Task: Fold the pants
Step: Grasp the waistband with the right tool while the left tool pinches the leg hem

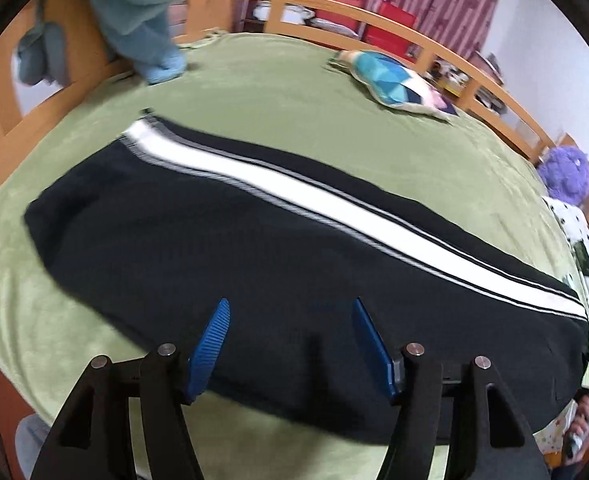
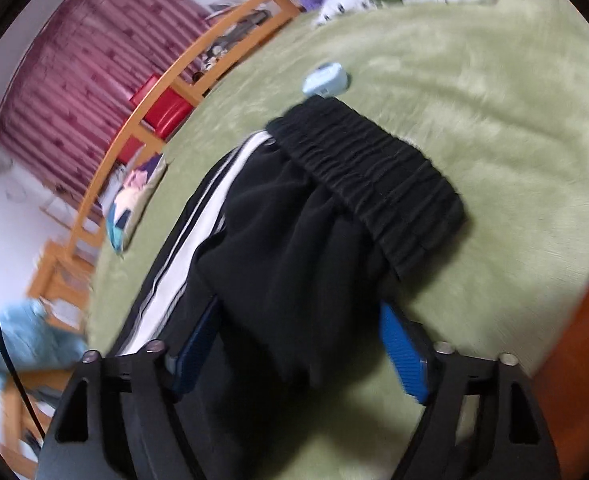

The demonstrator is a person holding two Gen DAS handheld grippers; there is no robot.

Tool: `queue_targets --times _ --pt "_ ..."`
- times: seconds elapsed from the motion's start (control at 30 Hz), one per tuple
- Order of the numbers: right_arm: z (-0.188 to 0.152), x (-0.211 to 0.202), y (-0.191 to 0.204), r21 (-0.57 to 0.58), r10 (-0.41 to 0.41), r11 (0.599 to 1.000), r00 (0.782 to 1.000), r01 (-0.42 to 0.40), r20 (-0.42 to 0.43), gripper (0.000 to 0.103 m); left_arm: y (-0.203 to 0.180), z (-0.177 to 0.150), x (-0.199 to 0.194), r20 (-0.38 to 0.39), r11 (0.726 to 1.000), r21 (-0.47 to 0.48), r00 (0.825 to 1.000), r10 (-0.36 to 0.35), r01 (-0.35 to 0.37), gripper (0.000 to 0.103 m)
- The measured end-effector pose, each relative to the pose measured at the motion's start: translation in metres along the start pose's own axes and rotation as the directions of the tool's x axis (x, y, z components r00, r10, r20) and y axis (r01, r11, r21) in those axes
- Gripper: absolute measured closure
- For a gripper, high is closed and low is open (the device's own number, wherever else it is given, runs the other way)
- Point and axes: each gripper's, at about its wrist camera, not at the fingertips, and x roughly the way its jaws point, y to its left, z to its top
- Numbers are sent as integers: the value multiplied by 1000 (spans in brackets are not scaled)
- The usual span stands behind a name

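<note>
Black white-striped track pants [image 1: 278,248] flat on green fleece blanket [image 1: 262,84], left gripper [image 1: 290,320] spread wide above them, right gripper [image 2: 298,320] — jaws wide — straddling a raised fold near the gathered waistband [image 2: 370,176]

green blanket [image 1: 254,80], patchwork pillow [image 1: 394,84] (near rail)
</note>
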Motion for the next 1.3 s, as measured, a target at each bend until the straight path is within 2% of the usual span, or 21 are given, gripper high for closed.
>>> queue_targets --times 0.07,0.1,0.13,0.17,0.2,0.23,0.3,0.37,0.4,0.43,0.47,0.5,0.57,0.6,0.63,0.67,0.77,0.87,1.07,1.2,1.3 --pt "12 20 -3 35 16 999 999 -15 -30 23 -15 2 4 -5 1000 26 1000 -3 3 41" --pt "16 27 -2 46 10 999 999 -8 -40 32 -20 3 5 -5 999 32 1000 -3 3 41" --pt "22 32 3 44 -17 999 999 18 -32 42 -26 3 7 -5 999 36 1000 -3 3 41" --pt "28 33 10 17 -58 998 998 58 -13 73 -31 4 9 -7 999 39 1000 -5 5 41" --pt "37 33 24 -54 -55 997 998 54 -17 78 -34 4 9 -10 999 44 1000 -7 7 41" --pt "41 28 36 -103 -42 994 999 41 -5 79 -39 5 10 -12 999 50 1000 -8 8 41" --pt "58 -6 79 -253 27 967 993 3 112 79 -46 6 8 -9 998 68 1000 -4 4 41" --pt "65 -31 94 -316 109 948 979 -49 173 78 -46 6 1 11 997 71 1000 -5 4 41" --pt "69 -40 92 -315 149 946 968 -80 200 74 -44 5 -2 19 997 71 1000 -5 3 41" --pt "71 -38 87 -290 124 955 972 -61 202 69 -42 5 -3 24 998 70 1000 -1 -1 41" --pt "72 -32 82 -272 86 962 977 -30 196 56 -39 5 -4 25 998 66 1000 2 -3 41" --pt "72 -17 71 -251 14 967 986 29 166 47 -34 4 -5 22 998 61 1000 2 -3 41" --pt "69 11 53 -223 -132 964 989 143 64 47 -25 1 -4 8 999 46 1000 1 -1 41" --pt "64 25 43 -206 -216 956 976 210 -8 50 -20 0 -5 6 999 41 1000 -1 1 41" --pt "58 29 37 -197 -253 950 967 244 -21 52 -15 -2 -6 7 999 37 1000 -2 1 41" --pt "48 25 32 -198 -282 940 959 278 7 52 -8 -5 -7 8 999 33 1000 1 -2 41" --pt "30 5 40 -234 -281 927 956 293 82 51 14 -11 -12 11 1000 9 1000 8 -8 41" --pt "13 -16 71 -305 -300 891 940 337 162 50 43 -16 -17 27 999 -23 999 34 -34 41" --pt "-22 -34 137 -430 -257 840 941 331 220 50 115 -19 -32 76 991 -113 994 82 -73 41" --pt "-66 -20 191 -522 -199 804 956 286 217 50 156 -14 -27 69 986 -155 995 67 -55 43" --pt "-91 2 226 -582 -163 777 969 241 185 50 174 -5 -17 72 987 -149 995 74 -62 44"
